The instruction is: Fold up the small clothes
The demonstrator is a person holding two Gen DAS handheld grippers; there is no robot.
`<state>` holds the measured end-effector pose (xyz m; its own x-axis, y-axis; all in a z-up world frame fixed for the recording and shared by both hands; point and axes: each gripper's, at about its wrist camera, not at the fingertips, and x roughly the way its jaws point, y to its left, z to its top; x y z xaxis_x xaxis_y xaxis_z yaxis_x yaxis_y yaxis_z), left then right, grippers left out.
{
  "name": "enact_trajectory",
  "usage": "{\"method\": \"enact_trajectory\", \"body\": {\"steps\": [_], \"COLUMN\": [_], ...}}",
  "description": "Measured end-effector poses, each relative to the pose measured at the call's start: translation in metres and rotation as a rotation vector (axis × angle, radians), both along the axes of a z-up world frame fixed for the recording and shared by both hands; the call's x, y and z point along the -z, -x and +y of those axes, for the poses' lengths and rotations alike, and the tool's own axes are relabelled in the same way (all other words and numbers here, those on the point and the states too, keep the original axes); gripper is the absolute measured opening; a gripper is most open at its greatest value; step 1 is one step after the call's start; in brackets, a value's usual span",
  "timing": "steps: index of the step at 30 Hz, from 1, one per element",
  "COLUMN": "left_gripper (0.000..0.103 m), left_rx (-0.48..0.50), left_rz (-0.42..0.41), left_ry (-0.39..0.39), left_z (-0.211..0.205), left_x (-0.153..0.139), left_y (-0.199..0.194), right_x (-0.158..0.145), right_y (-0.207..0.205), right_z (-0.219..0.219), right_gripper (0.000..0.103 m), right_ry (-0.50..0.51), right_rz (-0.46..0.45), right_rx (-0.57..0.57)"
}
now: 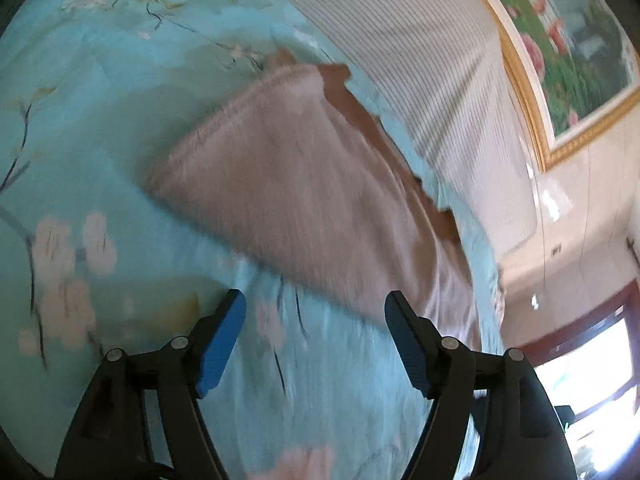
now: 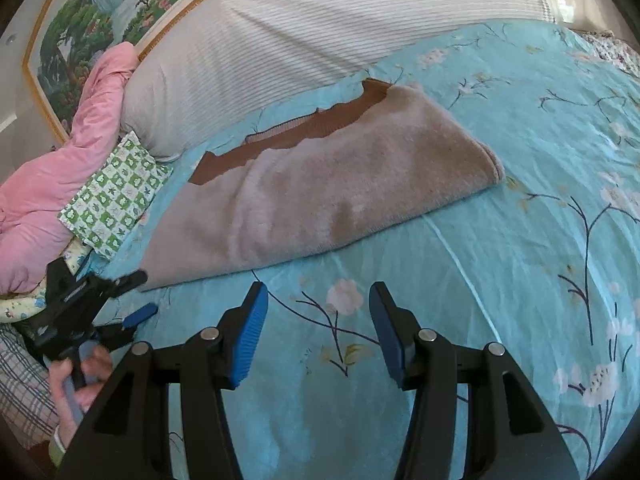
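Note:
A pinkish-beige knit garment lies folded on the turquoise floral bedspread, with a brown layer showing along its far edge. It also shows, blurred, in the left wrist view. My right gripper is open and empty, just short of the garment's near edge. My left gripper is open and empty near the garment's near corner. It also shows in the right wrist view at the garment's left corner, held in a hand.
A white ribbed pillow lies behind the garment. A pink quilt and a green patterned cloth sit at the left. A framed landscape picture hangs on the wall. A window is at the right.

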<state>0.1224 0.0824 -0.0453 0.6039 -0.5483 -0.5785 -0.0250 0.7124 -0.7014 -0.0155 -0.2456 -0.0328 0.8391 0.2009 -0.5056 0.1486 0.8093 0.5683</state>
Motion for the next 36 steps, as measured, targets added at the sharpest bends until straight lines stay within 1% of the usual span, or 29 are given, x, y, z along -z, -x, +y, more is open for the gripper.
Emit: {"method": "enact_trajectory", "body": {"steps": [5, 7, 8, 10, 11, 12, 13, 15, 16, 17, 20, 21, 23, 26, 27, 29, 31, 32, 34, 36], "left_gripper": [0.072, 0.072, 0.071, 0.069, 0.061, 0.047, 0.04, 0.013, 0.015, 0.014, 0.011, 0.009, 0.007, 0.007, 0.007, 0.007, 0.006, 0.006, 0.006, 0.006], "left_rx": [-0.1, -0.133, -0.142, -0.14, -0.129, -0.117, -0.099, -0.072, -0.047, -0.034, 0.057, 0.078, 0.145, 0.248, 0.292, 0.343, 0.39, 0.402, 0.429, 0.444], "left_rz": [-0.006, -0.012, -0.016, -0.028, -0.037, -0.046, -0.059, -0.081, -0.103, -0.119, -0.218, -0.242, -0.297, -0.341, -0.354, -0.368, -0.359, -0.351, -0.32, -0.305], "left_ry": [0.042, 0.029, 0.02, -0.002, -0.001, 0.001, -0.01, -0.044, -0.068, -0.078, -0.11, -0.123, -0.166, -0.188, -0.19, -0.198, -0.223, -0.224, -0.222, -0.238], "left_z": [0.014, 0.014, 0.013, 0.008, 0.006, 0.003, -0.001, -0.009, -0.017, -0.021, -0.047, -0.056, -0.081, -0.125, -0.143, -0.165, -0.19, -0.195, -0.206, -0.212], "left_x": [0.004, 0.002, 0.001, -0.003, -0.005, -0.007, -0.01, -0.017, -0.024, -0.028, -0.054, -0.061, -0.076, -0.088, -0.089, -0.086, -0.075, -0.07, -0.058, -0.05], "left_y": [-0.039, -0.055, -0.061, -0.073, -0.078, -0.081, -0.085, -0.087, -0.087, -0.086, -0.078, -0.075, -0.07, -0.065, -0.064, -0.062, -0.065, -0.065, -0.071, -0.073], "right_x": [-0.005, -0.006, -0.006, -0.006, -0.006, -0.006, -0.006, -0.006, -0.007, -0.009, -0.016, -0.018, -0.022, -0.023, -0.024, -0.024, -0.025, -0.023, -0.02, -0.014], "right_y": [-0.001, -0.003, -0.005, -0.009, -0.01, -0.013, -0.015, -0.021, -0.026, -0.03, -0.04, -0.045, -0.059, -0.087, -0.096, -0.123, -0.143, -0.158, -0.18, -0.206], "right_z": [0.001, 0.001, 0.001, -0.002, -0.003, -0.005, -0.008, -0.015, -0.021, -0.026, -0.043, -0.051, -0.072, -0.101, -0.107, -0.121, -0.122, -0.12, -0.115, -0.104], "right_gripper": [0.054, 0.054, 0.054, 0.054, 0.054, 0.054, 0.054, 0.054, 0.054, 0.054, 0.054, 0.054, 0.054, 0.054, 0.054, 0.054, 0.054, 0.055, 0.061, 0.063], "right_ry": [-0.005, -0.002, -0.004, -0.01, -0.011, -0.012, -0.015, -0.03, -0.039, -0.041, -0.05, -0.068, -0.139, -0.24, -0.266, -0.324, -0.367, -0.404, -0.454, -0.486], "right_rz": [-0.013, -0.014, -0.013, -0.011, -0.01, -0.009, -0.008, -0.014, -0.013, -0.02, -0.042, -0.051, -0.059, -0.06, -0.064, -0.056, -0.047, -0.045, -0.035, 0.006], "right_rx": [-0.005, -0.01, -0.011, -0.014, -0.016, -0.019, -0.02, -0.031, -0.039, -0.043, -0.05, -0.058, -0.086, -0.134, -0.151, -0.185, -0.234, -0.266, -0.31, -0.358]}}
